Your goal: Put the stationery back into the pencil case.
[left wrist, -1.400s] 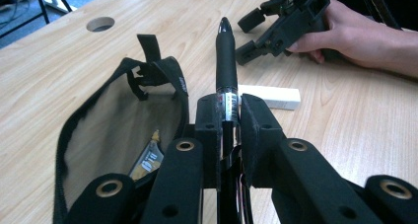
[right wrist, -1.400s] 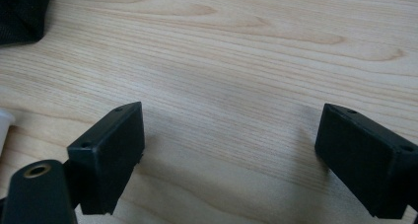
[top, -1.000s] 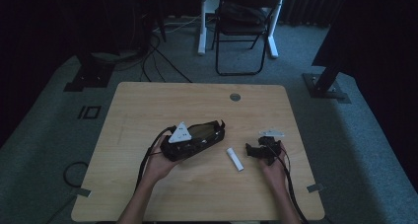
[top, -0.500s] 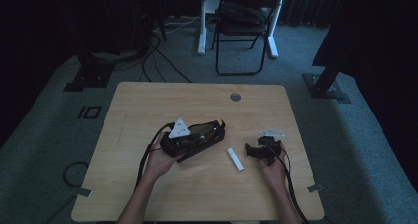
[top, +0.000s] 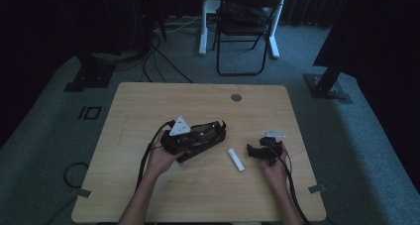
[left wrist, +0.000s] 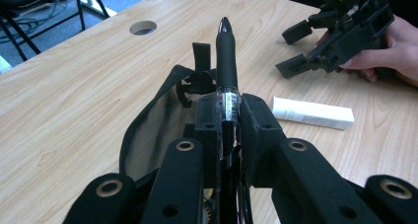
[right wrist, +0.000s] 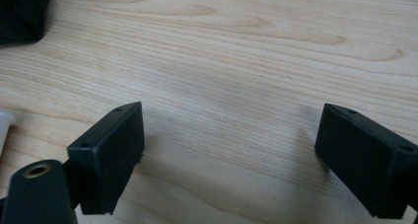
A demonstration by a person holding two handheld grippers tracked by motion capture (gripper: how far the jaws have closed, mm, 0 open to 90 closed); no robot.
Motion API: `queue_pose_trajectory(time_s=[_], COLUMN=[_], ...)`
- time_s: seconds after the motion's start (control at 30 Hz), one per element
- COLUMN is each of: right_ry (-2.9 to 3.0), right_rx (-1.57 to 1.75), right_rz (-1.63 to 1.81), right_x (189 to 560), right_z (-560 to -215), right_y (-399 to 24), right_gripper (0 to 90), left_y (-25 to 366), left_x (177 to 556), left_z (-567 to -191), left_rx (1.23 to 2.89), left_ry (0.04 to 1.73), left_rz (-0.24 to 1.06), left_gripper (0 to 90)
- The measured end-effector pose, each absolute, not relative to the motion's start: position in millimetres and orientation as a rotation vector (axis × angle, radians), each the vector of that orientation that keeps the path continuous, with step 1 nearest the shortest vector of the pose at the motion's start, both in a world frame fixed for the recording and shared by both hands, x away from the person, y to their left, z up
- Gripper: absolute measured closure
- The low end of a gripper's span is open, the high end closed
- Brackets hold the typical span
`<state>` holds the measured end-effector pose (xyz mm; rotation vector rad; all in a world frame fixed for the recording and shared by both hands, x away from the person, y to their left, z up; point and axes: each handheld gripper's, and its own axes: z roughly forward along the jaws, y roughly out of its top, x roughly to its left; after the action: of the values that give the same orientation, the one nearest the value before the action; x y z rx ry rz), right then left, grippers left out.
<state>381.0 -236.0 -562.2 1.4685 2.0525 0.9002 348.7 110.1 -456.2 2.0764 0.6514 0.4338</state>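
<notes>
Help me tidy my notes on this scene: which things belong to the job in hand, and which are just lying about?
In the job:
- left gripper, shut on the black pen
- black pouch, open beneath the pen
- right gripper, jaws open over bare wood

Lying about:
- white tube on the table
- folding chair behind it
</notes>
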Motion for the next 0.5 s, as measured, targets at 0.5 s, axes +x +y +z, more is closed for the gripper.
queue_pose_trajectory(time_s=[0.5], right_ry=[2.052], right_rx=[1.469], right_rz=[0.901], right_x=[381.0], right_z=[-562.2], right_y=[-236.0], right_gripper=[11.4], left_y=[110.8], left_x=[357.8], left_z=[-461.6], left_rx=[2.075], left_ry=[0.662], left_rz=[0.446], left_gripper=[79.4])
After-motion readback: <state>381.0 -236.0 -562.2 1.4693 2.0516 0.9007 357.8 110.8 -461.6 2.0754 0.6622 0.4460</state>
